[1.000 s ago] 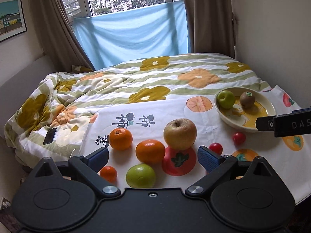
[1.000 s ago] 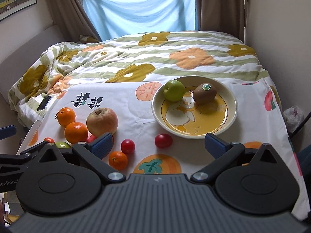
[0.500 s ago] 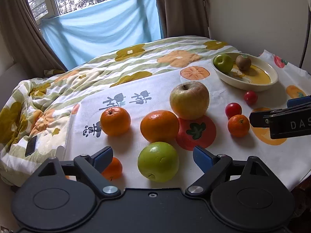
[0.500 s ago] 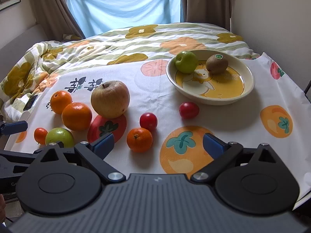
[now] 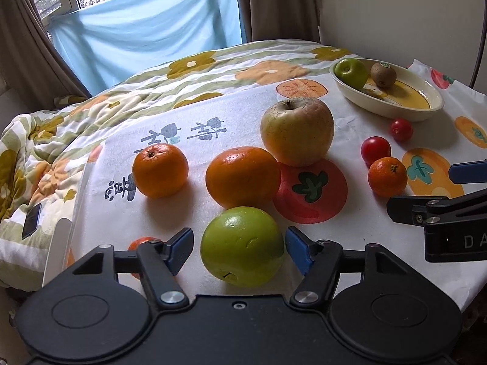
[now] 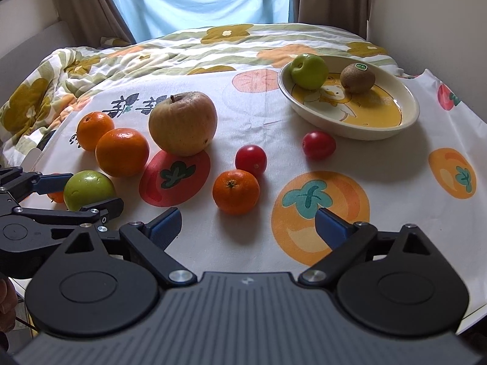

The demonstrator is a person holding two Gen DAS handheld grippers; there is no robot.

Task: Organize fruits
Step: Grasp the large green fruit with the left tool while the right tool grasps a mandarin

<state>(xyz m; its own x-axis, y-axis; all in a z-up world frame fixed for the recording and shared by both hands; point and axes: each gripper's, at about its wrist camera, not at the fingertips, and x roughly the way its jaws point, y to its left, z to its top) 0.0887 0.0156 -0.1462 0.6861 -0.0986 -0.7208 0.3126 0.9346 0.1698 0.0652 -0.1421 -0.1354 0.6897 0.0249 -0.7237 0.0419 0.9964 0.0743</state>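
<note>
A green citrus fruit [image 5: 242,245] lies between the open fingers of my left gripper [image 5: 239,245]; the pads stand just off its sides. It also shows in the right wrist view [image 6: 88,188]. Behind it lie two oranges [image 5: 242,176] [image 5: 160,170] and a large yellowish apple [image 5: 297,130]. My right gripper [image 6: 248,223] is open and empty, just short of a small tangerine [image 6: 236,191] with two red tomatoes [image 6: 251,159] [image 6: 318,145] beyond. A cream bowl [image 6: 392,127] at the far right holds a green apple [image 6: 309,71] and a kiwi [image 6: 357,78].
The fruits lie on a white cloth [image 6: 395,182] with persimmon prints, spread over a flowered quilt [image 6: 213,45]. A tiny orange [image 5: 141,241] sits behind my left finger. A dark phone [image 5: 31,219] lies on the quilt at left. A wall stands close on the right.
Both grippers have moved forward and down toward the fruits. My left gripper now straddles the green citrus and has narrowed around it. My right gripper has neared the small tangerine.
</note>
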